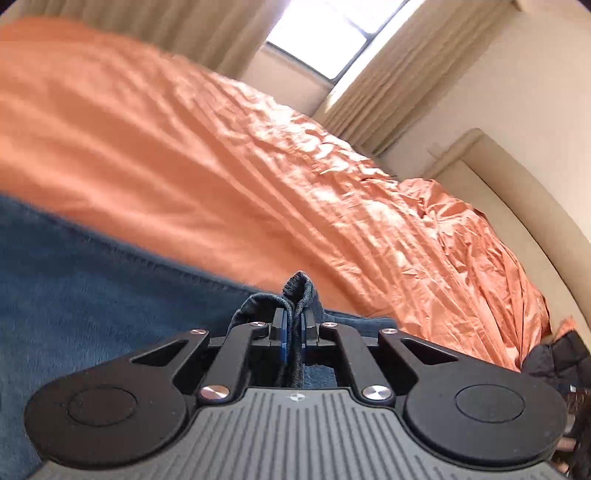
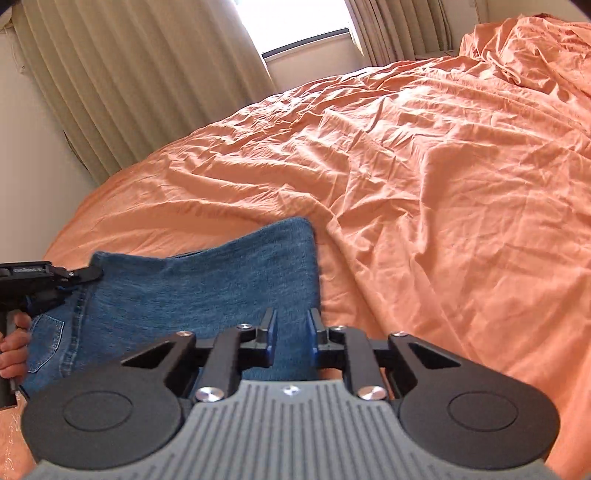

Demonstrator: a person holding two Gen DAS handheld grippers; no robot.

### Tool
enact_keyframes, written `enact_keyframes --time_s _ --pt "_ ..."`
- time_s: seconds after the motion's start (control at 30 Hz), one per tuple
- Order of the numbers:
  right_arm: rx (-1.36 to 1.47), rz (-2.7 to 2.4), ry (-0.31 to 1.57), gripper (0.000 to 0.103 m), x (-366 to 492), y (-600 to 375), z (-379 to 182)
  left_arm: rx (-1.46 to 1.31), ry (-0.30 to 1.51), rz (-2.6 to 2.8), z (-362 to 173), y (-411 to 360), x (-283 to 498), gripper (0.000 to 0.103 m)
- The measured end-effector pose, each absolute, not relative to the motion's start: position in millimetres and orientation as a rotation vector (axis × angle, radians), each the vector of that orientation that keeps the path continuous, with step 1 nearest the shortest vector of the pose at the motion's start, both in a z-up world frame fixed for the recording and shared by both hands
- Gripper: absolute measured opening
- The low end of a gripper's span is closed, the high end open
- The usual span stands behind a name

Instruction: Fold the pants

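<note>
Blue denim pants [image 2: 207, 280] lie folded on the orange bedsheet [image 2: 443, 184], a back pocket showing at the lower left. My left gripper [image 1: 294, 317] is shut on a bunched edge of the pants [image 1: 299, 288], which sticks up between its pads. In the right wrist view that same left gripper [image 2: 94, 272] pinches the pants' near left corner, with a hand [image 2: 14, 343] on its handle. My right gripper [image 2: 293, 325] hovers over the pants' right side. Its jaws stand a little apart, flat denim shows in the gap, and the pads do not press on it.
The wrinkled orange sheet [image 1: 184, 147] covers the whole bed and bunches up at its far end [image 2: 535, 48]. Beige curtains [image 2: 129, 92] and a bright window [image 2: 295, 26] stand behind it. A padded beige headboard [image 1: 524, 177] and a dark bundle [image 1: 557, 354] sit at the right.
</note>
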State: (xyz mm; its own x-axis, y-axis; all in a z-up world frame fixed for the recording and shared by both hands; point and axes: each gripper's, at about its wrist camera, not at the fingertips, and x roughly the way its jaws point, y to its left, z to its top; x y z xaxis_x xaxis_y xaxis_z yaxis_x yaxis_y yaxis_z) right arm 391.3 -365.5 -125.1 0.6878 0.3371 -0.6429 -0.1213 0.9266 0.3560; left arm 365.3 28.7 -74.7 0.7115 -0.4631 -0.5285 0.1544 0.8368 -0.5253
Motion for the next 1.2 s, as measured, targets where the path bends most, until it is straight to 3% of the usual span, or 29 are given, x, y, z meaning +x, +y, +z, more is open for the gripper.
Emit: enact_keyframes --time_s 0.13,0.37,0.7,0.8,0.9,1.2 --pt "0.245 0.256 0.749 0.008 430 -353 -115 -0.317 0.641 -0.37 -54 13 369 0.006" --pt "0.278 0.233 0.825 0.005 503 -336 -146 -0.425 0.831 -0.249 -124 33 404 0.006" --pt "0.269 0.192 0.904 0.0 533 -335 -196 -0.496 0.897 -0.226 -158 43 416 0.011" --pt "0.248 0.201 0.878 0.0 523 -335 -180 -0.46 0.901 -0.23 -148 41 412 0.017" --pt "0.226 0.243 0.835 0.003 491 -338 -155 -0.422 0.886 -0.214 -130 41 397 0.037" --pt "0.084 0.305 0.785 0.003 367 -330 -133 -0.313 0.787 -0.241 -85 15 316 0.038"
